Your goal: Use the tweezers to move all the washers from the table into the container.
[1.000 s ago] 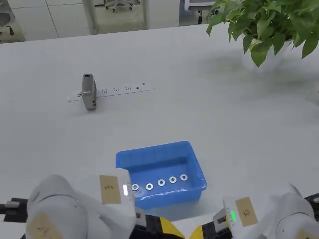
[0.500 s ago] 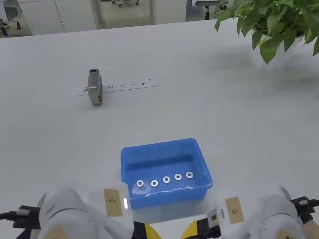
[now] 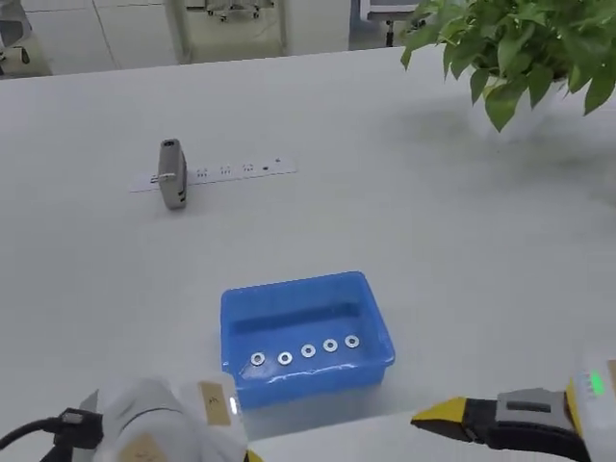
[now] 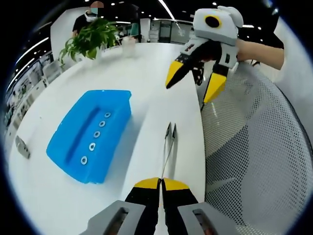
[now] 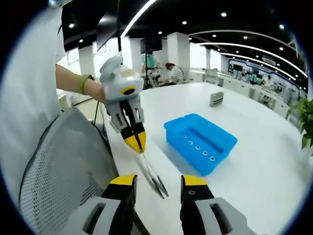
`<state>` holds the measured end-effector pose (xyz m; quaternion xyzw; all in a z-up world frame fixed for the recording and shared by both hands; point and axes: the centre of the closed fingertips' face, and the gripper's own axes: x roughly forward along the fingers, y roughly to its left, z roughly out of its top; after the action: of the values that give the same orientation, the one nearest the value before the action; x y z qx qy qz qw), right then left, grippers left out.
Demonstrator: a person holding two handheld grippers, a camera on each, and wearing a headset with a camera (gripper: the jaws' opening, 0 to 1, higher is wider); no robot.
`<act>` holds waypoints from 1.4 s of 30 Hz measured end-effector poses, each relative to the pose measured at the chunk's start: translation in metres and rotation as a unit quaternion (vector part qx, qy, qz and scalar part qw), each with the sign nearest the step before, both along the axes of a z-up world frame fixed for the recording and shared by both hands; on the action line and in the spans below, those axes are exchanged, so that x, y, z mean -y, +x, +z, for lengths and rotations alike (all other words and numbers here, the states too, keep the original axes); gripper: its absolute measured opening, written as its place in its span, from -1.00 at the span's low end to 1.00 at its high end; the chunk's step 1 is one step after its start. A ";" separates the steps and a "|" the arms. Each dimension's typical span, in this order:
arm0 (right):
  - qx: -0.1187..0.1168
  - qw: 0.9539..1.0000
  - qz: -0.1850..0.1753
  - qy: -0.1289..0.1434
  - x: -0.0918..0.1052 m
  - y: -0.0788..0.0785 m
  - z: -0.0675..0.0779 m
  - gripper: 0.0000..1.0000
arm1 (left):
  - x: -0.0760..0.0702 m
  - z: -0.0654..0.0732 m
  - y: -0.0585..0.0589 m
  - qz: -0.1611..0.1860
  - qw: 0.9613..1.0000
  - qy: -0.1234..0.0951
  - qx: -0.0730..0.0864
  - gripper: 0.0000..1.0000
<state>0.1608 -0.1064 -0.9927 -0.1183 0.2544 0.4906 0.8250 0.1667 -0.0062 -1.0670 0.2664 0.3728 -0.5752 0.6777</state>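
The left claw [image 4: 160,183] is clamped on the tweezers [image 4: 169,144]; the right claw [image 5: 158,179] is spread and empty. Five washers [image 3: 308,350] lie in a row inside the container [image 3: 294,285]. Probable next step: lay the tweezers flat on the desk [image 3: 385,192], clear of its edge, before releasing.

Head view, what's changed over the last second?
The right gripper has moved off to the right, apart from the left gripper, which holds the slim metal tweezers. The blue plastic container and the five metal washers in it stayed put.
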 end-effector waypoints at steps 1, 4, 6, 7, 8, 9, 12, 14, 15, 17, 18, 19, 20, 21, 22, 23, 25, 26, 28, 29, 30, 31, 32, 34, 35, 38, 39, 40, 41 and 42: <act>0.003 1.000 -0.005 0.002 0.004 0.001 0.004 -0.27 | -0.001 -0.003 0.000 -0.003 1.000 0.008 0.003 -1.00; 0.025 0.999 -0.031 0.007 0.019 0.006 0.020 -0.09 | -0.001 -0.007 0.000 -0.008 1.000 0.024 0.009 -1.00; 0.040 0.998 -0.050 0.015 0.027 0.008 0.031 -0.02 | 0.000 -0.006 0.000 -0.012 0.999 0.027 0.015 -1.00; 0.048 0.997 -0.064 0.020 0.032 0.010 0.036 0.00 | 0.000 -0.006 0.001 -0.014 0.999 0.031 0.022 -1.00; 0.056 0.995 -0.076 0.024 0.036 0.011 0.042 0.01 | 0.000 -0.007 0.001 -0.015 0.999 0.035 0.025 -1.00; 0.064 0.994 -0.086 0.030 0.039 0.012 0.047 0.04 | 0.001 -0.007 0.001 -0.016 0.999 0.037 0.027 -1.00; 0.079 0.983 -0.146 0.082 0.052 0.013 0.075 0.16 | 0.001 -0.011 -0.002 -0.023 0.998 0.053 0.033 -1.00; 0.066 0.970 -0.181 0.151 0.054 0.010 0.099 0.27 | 0.001 -0.013 -0.004 -0.032 0.997 0.063 0.037 -1.00; 0.065 0.962 -0.192 0.181 0.055 0.009 0.110 0.32 | 0.001 -0.014 -0.004 -0.032 0.997 0.065 0.039 -1.00; 0.072 0.948 -0.201 0.237 0.058 0.004 0.132 0.34 | 0.000 -0.016 -0.005 -0.031 0.996 0.072 0.038 -1.00; 0.071 0.940 -0.207 0.260 0.061 0.002 0.140 0.33 | -0.001 -0.016 -0.005 -0.028 0.996 0.075 0.041 -1.00; 0.072 0.932 -0.213 0.286 0.065 0.000 0.148 0.33 | 0.001 -0.016 -0.004 -0.025 0.996 0.075 0.041 -1.00; 0.068 0.924 -0.221 0.306 0.068 -0.001 0.153 0.33 | 0.001 -0.016 -0.004 -0.023 0.996 0.075 0.039 -1.00; 0.065 0.914 -0.222 0.332 0.073 -0.002 0.160 0.34 | 0.000 -0.015 -0.003 -0.018 0.996 0.075 0.038 -1.00; 0.060 0.902 -0.235 0.356 0.076 -0.001 0.165 0.35 | 0.000 -0.015 -0.004 -0.015 0.997 0.074 0.036 -1.00; 0.058 0.899 -0.237 0.362 0.079 -0.001 0.167 0.37 | 0.000 -0.015 -0.004 -0.003 0.997 0.071 0.030 -1.00; 0.065 0.910 -0.235 0.336 0.081 -0.002 0.160 0.38 | 0.001 -0.015 -0.006 0.012 0.998 0.065 0.019 -0.98; 0.071 0.917 -0.235 0.314 0.084 -0.001 0.155 0.37 | 0.000 -0.015 -0.006 0.023 0.998 0.063 0.015 -0.95; 0.068 0.932 -0.236 0.265 0.088 0.000 0.138 0.37 | -0.003 -0.014 -0.006 0.048 0.997 0.058 0.012 -0.88; 0.063 0.938 -0.235 0.248 0.089 0.001 0.131 0.38 | -0.005 -0.011 -0.007 0.069 0.996 0.053 0.010 -0.84; 0.061 0.940 -0.234 0.239 0.089 0.001 0.127 0.38 | -0.005 -0.007 -0.007 0.084 0.996 0.042 0.014 -0.82; 0.055 0.943 -0.230 0.235 0.088 0.002 0.124 0.38 | -0.005 -0.002 -0.007 0.102 0.994 0.028 0.015 -0.80; 0.054 0.944 -0.227 0.235 0.087 0.003 0.123 0.37 | -0.005 0.005 -0.008 0.130 0.991 0.008 0.011 -0.76; 0.054 0.949 -0.220 0.218 0.086 0.006 0.117 0.35 | -0.011 0.021 -0.007 0.180 0.983 -0.025 0.019 -0.65; 0.057 0.954 -0.217 0.197 0.088 0.008 0.112 0.35 | -0.015 0.033 -0.007 0.210 0.976 -0.045 0.029 -0.58; 0.063 0.962 -0.213 0.157 0.090 0.012 0.100 0.36 | -0.026 0.062 -0.008 0.273 0.956 -0.093 0.056 -0.32; 0.062 0.962 -0.212 0.159 0.089 0.013 0.098 0.37 | -0.028 0.071 -0.009 0.286 0.950 -0.112 0.060 -0.23; 0.062 0.963 -0.211 0.158 0.089 0.014 0.097 0.38 | -0.032 0.083 -0.010 0.308 0.940 -0.132 0.065 -0.11; 0.060 0.963 -0.209 0.157 0.089 0.015 0.095 0.38 | -0.037 0.092 -0.009 0.326 0.932 -0.143 0.074 -0.02; 0.059 0.964 -0.207 0.158 0.090 0.016 0.094 0.39 | -0.042 0.107 -0.008 0.342 0.920 -0.163 0.095 0.05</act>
<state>0.1766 -0.1959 -0.8988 0.0404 0.1432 0.3350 0.9304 0.1592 0.0353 -0.9597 0.0622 0.2763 -0.3326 0.8995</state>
